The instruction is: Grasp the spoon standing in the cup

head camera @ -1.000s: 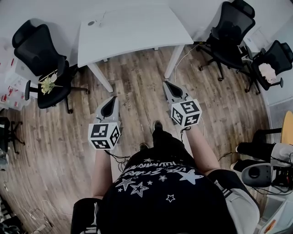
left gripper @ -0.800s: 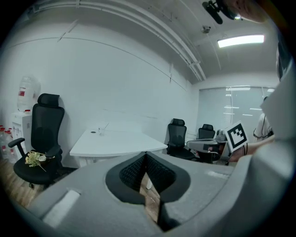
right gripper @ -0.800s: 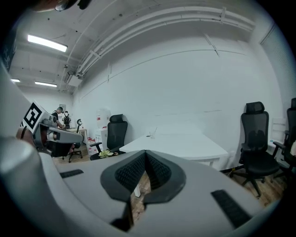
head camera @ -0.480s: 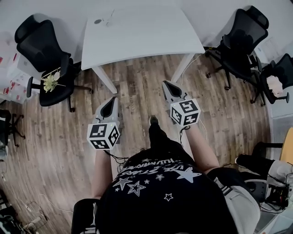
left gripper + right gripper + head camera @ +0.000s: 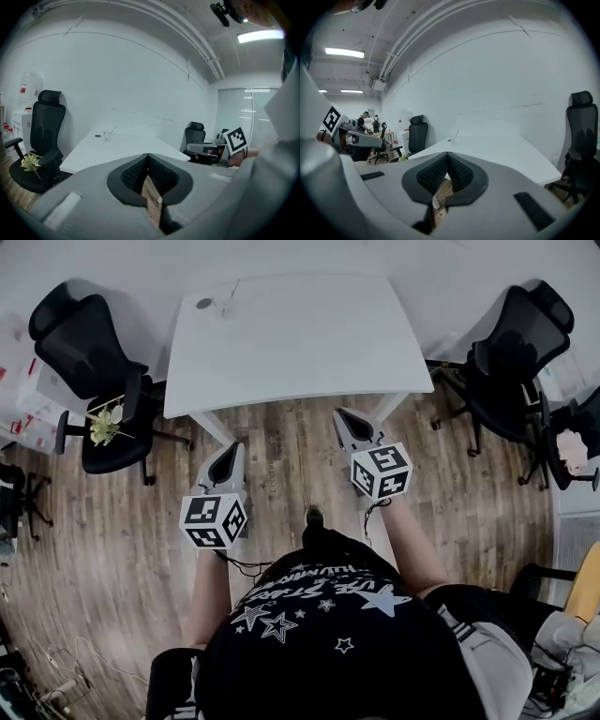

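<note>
Both left claw [image 5: 229, 446] and right claw [image 5: 343, 414] sit closed, empty; spoon [image 5: 232, 292] far ahead.

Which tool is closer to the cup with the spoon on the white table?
Left. The left tool points almost straight at the cup across the table; the right tool is off to its right.

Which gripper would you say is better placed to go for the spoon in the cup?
Left, probably. The cup with the spoon stands near the far left corner of the white table, ahead of the left gripper; the right gripper would have to cross over. Both are shut and short of it.
</note>
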Motion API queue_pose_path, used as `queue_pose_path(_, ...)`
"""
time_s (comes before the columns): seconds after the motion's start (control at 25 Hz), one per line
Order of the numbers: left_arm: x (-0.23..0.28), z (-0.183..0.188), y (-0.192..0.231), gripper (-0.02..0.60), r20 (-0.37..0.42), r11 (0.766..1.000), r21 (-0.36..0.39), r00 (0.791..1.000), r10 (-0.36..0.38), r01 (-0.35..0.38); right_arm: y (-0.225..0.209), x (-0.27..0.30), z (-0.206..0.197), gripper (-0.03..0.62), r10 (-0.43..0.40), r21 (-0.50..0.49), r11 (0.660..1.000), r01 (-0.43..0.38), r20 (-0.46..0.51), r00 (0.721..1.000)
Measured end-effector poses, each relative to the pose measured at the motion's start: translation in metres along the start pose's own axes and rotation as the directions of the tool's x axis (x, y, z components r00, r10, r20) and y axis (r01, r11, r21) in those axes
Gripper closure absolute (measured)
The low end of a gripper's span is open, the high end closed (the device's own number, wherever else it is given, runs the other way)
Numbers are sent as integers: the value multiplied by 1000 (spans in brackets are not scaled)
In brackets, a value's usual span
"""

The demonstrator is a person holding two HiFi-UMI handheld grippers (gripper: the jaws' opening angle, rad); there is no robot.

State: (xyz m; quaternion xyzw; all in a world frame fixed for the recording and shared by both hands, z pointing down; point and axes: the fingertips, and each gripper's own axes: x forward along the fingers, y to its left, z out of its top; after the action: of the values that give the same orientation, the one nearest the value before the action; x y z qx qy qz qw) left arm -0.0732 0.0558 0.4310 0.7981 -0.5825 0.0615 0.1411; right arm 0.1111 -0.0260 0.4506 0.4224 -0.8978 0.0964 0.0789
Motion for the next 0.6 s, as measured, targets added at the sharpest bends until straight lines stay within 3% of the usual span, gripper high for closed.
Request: queue_pose_path(0.6,112,33,5,574,-11,998,-12,998,58,-58,-103,74,15,586,50,52,997,-50,-1,999)
